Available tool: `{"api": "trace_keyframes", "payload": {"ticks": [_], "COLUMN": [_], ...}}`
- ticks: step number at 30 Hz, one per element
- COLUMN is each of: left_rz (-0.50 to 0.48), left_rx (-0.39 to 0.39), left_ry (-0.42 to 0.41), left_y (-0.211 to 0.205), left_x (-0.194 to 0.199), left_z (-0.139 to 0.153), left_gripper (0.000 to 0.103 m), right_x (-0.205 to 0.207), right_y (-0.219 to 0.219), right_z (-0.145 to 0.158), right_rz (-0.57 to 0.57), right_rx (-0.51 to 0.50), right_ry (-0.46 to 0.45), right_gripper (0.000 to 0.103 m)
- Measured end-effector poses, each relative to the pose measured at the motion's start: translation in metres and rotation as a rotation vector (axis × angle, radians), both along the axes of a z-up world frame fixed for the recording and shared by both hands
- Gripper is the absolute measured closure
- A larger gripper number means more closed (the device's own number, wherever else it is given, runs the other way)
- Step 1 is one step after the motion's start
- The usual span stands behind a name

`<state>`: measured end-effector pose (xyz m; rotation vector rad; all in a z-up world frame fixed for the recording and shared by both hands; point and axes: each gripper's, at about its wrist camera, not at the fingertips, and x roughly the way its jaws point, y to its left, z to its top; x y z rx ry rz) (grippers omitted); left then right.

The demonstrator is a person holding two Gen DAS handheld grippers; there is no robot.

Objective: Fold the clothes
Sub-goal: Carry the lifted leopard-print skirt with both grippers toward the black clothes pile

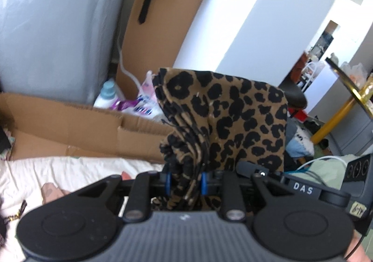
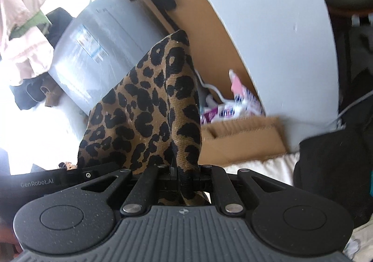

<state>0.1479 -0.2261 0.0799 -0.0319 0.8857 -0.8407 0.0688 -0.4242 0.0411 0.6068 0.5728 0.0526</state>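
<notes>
A leopard-print garment (image 1: 223, 119), tan with black spots, is held up in the air by both grippers. My left gripper (image 1: 185, 182) is shut on a bunched, pleated part of it, between the blue-edged pads. The cloth stands up in front of the camera and hides what lies behind. In the right wrist view the same leopard-print garment (image 2: 149, 112) rises in a peak. My right gripper (image 2: 184, 175) is shut on its lower edge. The right gripper's body (image 1: 303, 189) shows at the right of the left wrist view, close beside the left gripper.
A white bedsheet (image 1: 70, 173) lies below. An open cardboard box (image 1: 93, 126) with bottles and packets (image 1: 130, 103) stands behind it. A large plastic-wrapped grey bulk (image 1: 58, 29) and a white wall (image 1: 244, 17) are at the back. A dark garment (image 2: 331, 173) lies at the right.
</notes>
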Motion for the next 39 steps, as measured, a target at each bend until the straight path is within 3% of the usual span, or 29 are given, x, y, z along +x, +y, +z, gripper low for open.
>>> {"api": "trace_keyframes", "payload": {"ticks": [11,20,30,39], "left_rz": [-0.015,-0.028,-0.088,-0.149], "left_rx": [-0.041,-0.078,-0.110,-0.156], "left_ry": [-0.055,-0.081,-0.060,0.014], "left_y": [-0.023,-0.032,-0.055,-0.082], "left_x": [-0.049,-0.074,-0.096,-0.096], "left_z": [0.048,0.068,0.069,0.039], "left_gripper": [0.079,0.079,0.079,0.079], "right_x": [-0.047,-0.092,-0.131,-0.143], "right_y": [-0.025,-0.036,-0.063,-0.093], "right_z": [0.070,0.110,0.131,0.113], "right_rz": [-0.020,-0.022,-0.042,-0.091], "right_rx": [-0.059,-0.088,-0.139,-0.143], "right_ry": [-0.032,-0.076,-0.053,0.002], "right_gripper": [0.098,0.098,0.098,0.098]}}
